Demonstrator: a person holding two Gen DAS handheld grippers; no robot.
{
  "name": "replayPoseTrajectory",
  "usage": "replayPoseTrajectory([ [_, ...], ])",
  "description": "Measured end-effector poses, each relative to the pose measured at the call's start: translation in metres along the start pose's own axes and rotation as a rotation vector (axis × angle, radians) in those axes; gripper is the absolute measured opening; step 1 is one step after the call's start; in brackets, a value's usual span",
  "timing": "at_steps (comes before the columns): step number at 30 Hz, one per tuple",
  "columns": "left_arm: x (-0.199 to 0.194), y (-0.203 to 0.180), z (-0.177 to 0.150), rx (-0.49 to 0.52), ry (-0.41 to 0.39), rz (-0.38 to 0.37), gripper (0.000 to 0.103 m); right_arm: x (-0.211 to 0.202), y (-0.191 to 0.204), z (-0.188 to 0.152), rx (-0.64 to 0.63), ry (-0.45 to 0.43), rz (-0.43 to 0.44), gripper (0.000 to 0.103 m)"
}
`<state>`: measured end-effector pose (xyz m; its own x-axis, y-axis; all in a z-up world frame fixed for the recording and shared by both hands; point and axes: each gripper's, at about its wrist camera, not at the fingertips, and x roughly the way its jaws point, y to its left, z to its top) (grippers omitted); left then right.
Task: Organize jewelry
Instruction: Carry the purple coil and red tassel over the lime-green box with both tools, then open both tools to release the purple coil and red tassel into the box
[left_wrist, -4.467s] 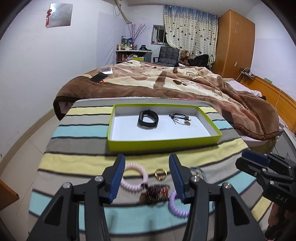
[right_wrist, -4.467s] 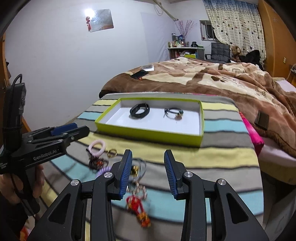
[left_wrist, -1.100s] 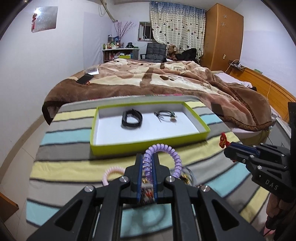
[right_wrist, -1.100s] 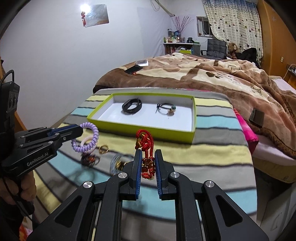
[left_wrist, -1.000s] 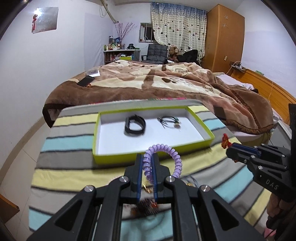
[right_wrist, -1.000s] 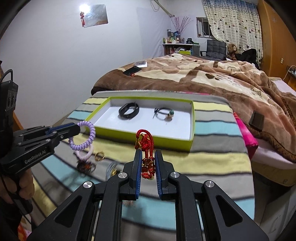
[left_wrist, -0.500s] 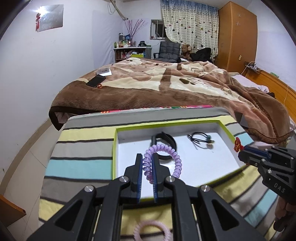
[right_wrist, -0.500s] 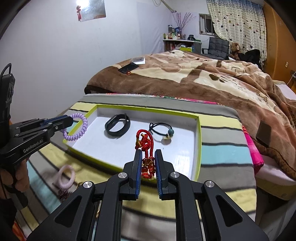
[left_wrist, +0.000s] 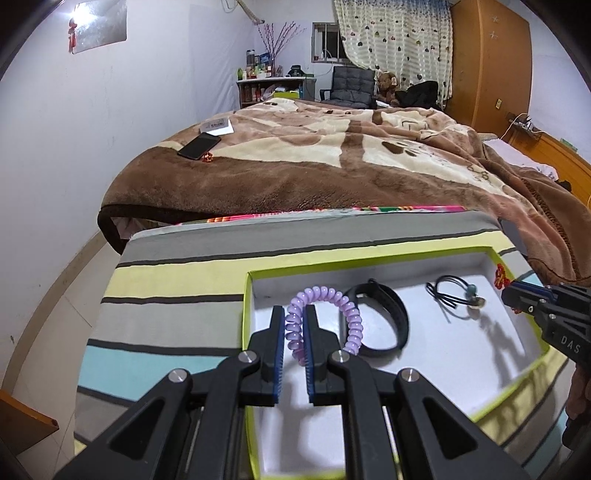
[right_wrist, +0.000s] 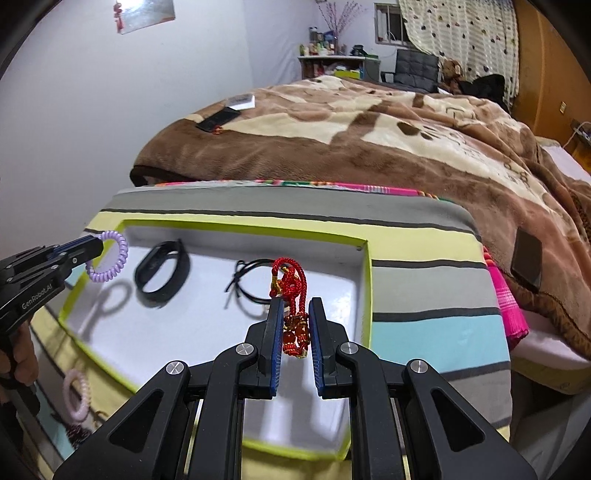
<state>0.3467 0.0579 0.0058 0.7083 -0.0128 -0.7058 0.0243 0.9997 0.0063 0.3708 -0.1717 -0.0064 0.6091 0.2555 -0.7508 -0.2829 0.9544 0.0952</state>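
My left gripper (left_wrist: 295, 314) is shut on a purple coil bracelet (left_wrist: 332, 314) and hangs over the left part of the lime-rimmed white tray (left_wrist: 248, 314). In the right wrist view the same purple coil bracelet (right_wrist: 110, 258) dangles from the left gripper (right_wrist: 98, 243) above the tray's left rim (right_wrist: 74, 295). My right gripper (right_wrist: 295, 306) is shut on a red knotted charm (right_wrist: 291, 295) over the tray's right half. A black band (left_wrist: 384, 321) and a black cord bracelet (left_wrist: 454, 297) lie inside the tray. In the left wrist view, the right gripper (left_wrist: 511, 291) reaches in from the right.
The tray sits on a striped cloth (left_wrist: 166, 314). A pink coil bracelet (right_wrist: 75, 395) and dark beads (right_wrist: 74, 434) lie on the cloth nearer than the tray. Behind is a bed with a brown blanket (left_wrist: 314, 166), a phone (left_wrist: 199, 146) and a small box (left_wrist: 218, 126).
Both grippers have moved forward and slightly down with their pieces, from above the loose jewelry on the cloth to over the tray. Both grips are unchanged.
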Motion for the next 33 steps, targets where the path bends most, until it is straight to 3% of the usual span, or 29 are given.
replayPoseTrajectory([
  [11, 0.034, 0.005, 0.003, -0.008, 0.052, 0.029, 0.010, 0.034, -0.006, 0.008, 0.004, 0.064, -0.049, 0.014],
  [21, 0.040, 0.007, 0.004, -0.006, 0.063, 0.017, 0.011, 0.041, -0.005, 0.012, -0.010, 0.075, -0.050, 0.017],
  [24, 0.038, 0.007, 0.003, -0.003, 0.059, 0.013, 0.020, 0.039, -0.002, 0.011, -0.014, 0.073, -0.034, 0.025],
  [26, 0.037, 0.006, 0.003, -0.009, 0.059, -0.007, 0.025, 0.037, 0.000, 0.011, -0.023, 0.063, -0.029, 0.039],
  [28, 0.034, 0.006, 0.002, -0.010, 0.057, -0.010, 0.026, 0.033, 0.003, 0.010, -0.031, 0.051, -0.035, 0.046],
  [33, 0.021, 0.005, -0.001, -0.012, 0.031, 0.000, 0.026, 0.021, 0.001, 0.006, -0.016, 0.029, -0.033, 0.046],
])
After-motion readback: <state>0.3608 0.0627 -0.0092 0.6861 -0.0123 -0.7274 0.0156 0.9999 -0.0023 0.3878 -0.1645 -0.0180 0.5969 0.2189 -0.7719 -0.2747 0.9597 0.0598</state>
